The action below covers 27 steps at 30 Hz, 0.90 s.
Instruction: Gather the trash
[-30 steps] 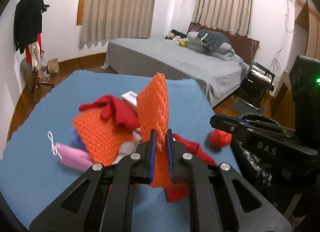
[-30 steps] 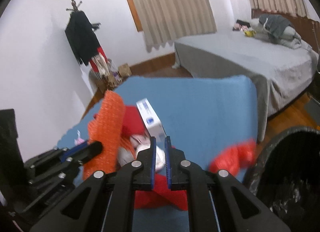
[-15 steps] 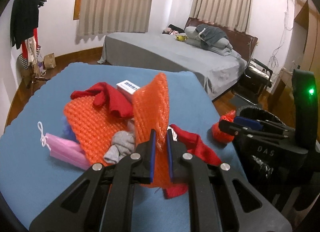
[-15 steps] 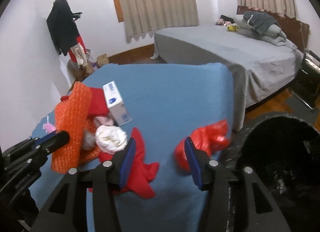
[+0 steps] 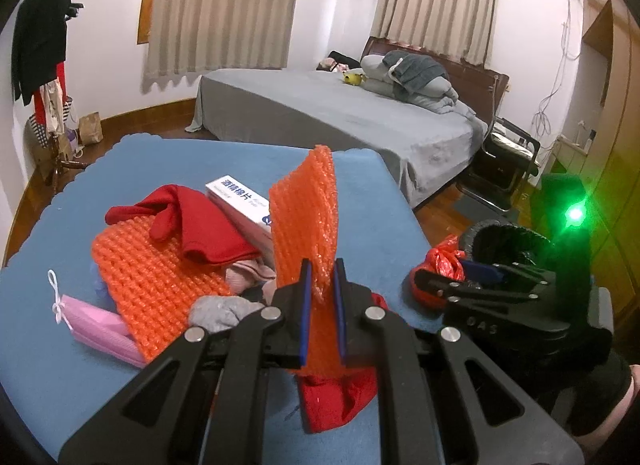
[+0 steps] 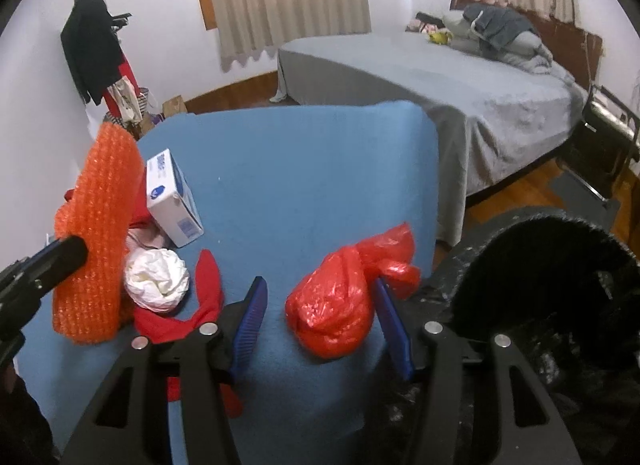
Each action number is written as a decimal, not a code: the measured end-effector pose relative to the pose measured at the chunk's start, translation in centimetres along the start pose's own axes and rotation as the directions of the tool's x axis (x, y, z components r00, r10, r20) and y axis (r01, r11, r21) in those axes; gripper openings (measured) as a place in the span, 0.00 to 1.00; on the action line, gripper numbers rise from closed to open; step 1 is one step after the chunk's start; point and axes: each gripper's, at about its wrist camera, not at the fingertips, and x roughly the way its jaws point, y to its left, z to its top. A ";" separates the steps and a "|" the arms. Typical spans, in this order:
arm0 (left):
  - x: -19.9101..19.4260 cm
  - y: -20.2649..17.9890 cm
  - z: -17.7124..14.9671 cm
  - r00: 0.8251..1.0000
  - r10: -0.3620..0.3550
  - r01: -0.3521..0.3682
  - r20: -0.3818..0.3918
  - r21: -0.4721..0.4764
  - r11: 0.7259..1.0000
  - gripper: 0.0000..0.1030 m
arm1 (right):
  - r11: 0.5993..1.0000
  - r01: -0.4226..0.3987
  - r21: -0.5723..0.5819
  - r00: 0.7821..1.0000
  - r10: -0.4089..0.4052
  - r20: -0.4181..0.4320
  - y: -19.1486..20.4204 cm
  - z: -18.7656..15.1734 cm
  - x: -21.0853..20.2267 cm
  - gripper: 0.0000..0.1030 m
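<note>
The right claw (image 5: 460, 277) body reads "DAS"; box (image 5: 240, 205) print unclear.

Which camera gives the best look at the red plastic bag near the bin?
The right wrist view: the red plastic bag lies whole and close on the blue table, between the open right gripper's jaws. In the left wrist view it is small and partly hidden behind that gripper.

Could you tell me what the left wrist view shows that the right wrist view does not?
Only the left wrist view shows the pink mask and grey sock. Only the right wrist view shows the white wad and the red bag between the open right claw. Both show the orange bubble wrap clamped in the left claw, plus the white box.
</note>
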 end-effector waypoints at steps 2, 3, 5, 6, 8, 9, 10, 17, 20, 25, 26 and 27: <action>0.1 0.0 0.1 1.000 0.000 0.000 -0.003 -0.003 1.000 0.09 | 1.000 0.017 -0.023 0.999 -0.018 -0.027 0.5 0.0 0.7 0.48; 0.2 0.0 0.0 1.000 -0.001 0.001 -0.005 -0.004 1.000 0.09 | 1.000 0.014 -0.021 0.999 -0.015 -0.032 0.8 -0.1 0.9 0.45; 0.3 0.0 -0.1 1.000 -0.001 0.001 -0.005 -0.004 1.000 0.09 | 1.000 0.022 -0.020 0.998 -0.023 -0.052 1.1 -0.1 1.6 0.42; 0.4 0.0 -0.1 1.000 -0.002 0.002 -0.007 -0.004 1.000 0.09 | 0.999 0.027 -0.025 0.998 -0.028 -0.052 1.3 -0.1 1.8 0.41; 0.4 0.1 -0.2 1.000 -0.002 0.001 -0.008 -0.007 1.000 0.09 | 0.999 0.028 -0.039 0.999 -0.030 -0.041 1.7 -0.1 1.8 0.38; 0.4 0.1 -0.1 1.000 -0.001 0.001 -0.007 -0.005 1.000 0.09 | 0.999 0.023 -0.043 0.999 -0.025 -0.038 1.9 0.0 1.7 0.37; 0.5 0.1 -0.1 1.000 0.000 -0.001 -0.006 -0.006 1.000 0.09 | 0.999 0.016 -0.042 0.999 -0.017 -0.034 2.1 -0.1 1.5 0.36; 0.2 0.2 -0.1 1.000 0.010 -0.009 0.010 -0.009 1.000 0.09 | 0.998 -0.063 -0.002 0.996 0.063 0.067 2.2 1.5 -2.4 0.35; -0.5 -0.3 0.1 1.000 0.003 -0.003 0.020 -0.002 1.000 0.09 | 0.996 -0.092 0.013 0.990 0.090 0.110 2.0 2.4 -4.8 0.35; -1.8 -2.6 1.2 0.998 -0.036 0.035 0.058 0.024 0.999 0.09 | 0.996 -0.081 0.036 0.982 0.074 0.174 0.0 3.0 -8.8 0.35; -1.9 -3.1 1.4 0.997 -0.047 0.045 0.062 0.030 0.999 0.09 | 0.996 -0.075 0.042 0.981 0.066 0.180 -0.6 3.0 -9.3 0.35; -2.1 -3.8 1.6 0.996 -0.062 0.060 0.066 0.038 0.998 0.09 | 0.996 -0.066 0.052 0.981 0.055 0.186 -1.3 2.9 -10.1 0.35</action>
